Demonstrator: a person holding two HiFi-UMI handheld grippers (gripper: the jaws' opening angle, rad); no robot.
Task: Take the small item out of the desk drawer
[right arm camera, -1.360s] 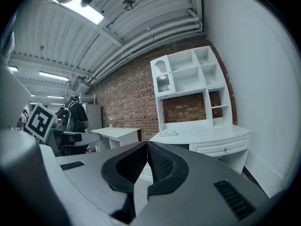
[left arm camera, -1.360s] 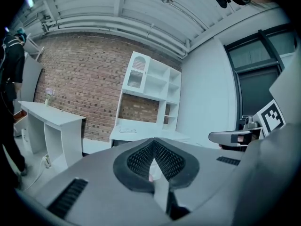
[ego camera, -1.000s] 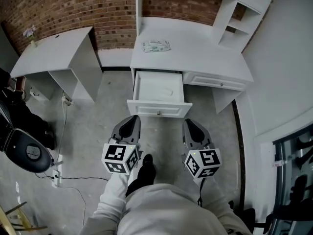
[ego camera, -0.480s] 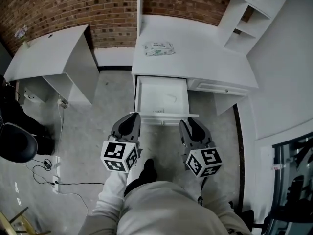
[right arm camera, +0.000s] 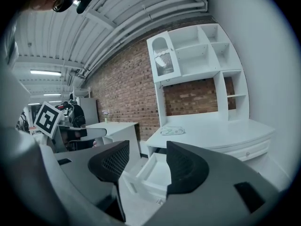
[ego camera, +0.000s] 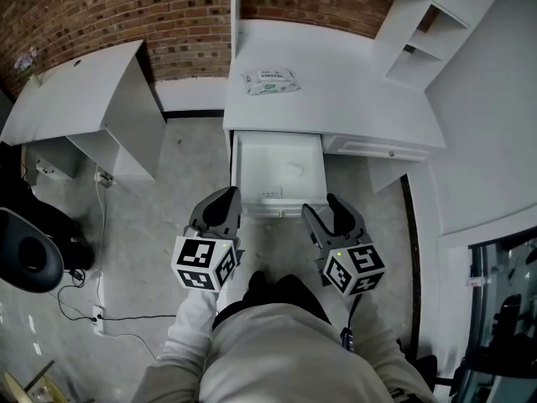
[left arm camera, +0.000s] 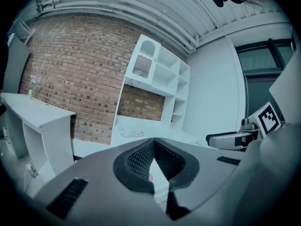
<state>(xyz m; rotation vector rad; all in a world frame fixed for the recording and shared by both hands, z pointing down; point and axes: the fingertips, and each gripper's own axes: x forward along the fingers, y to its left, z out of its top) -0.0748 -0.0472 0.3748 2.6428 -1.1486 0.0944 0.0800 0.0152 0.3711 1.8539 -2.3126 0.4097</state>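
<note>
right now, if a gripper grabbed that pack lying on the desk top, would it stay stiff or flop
The pack looks like a soft wrapped pouch with wrinkled edges, so it would probably sag and crumple rather than hold its shape. It lies flat on the desk, so it is unlikely to roll or tip. Pushed, it would likely slide over the smooth white top.

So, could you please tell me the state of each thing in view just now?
Drawer: pulled open, small item lying inside.
Other drawer: shut.
Left gripper: shut, empty.
Right gripper: open, jaws have just been opening, nothing between them.
Packet: lying flat on the desk.
</note>
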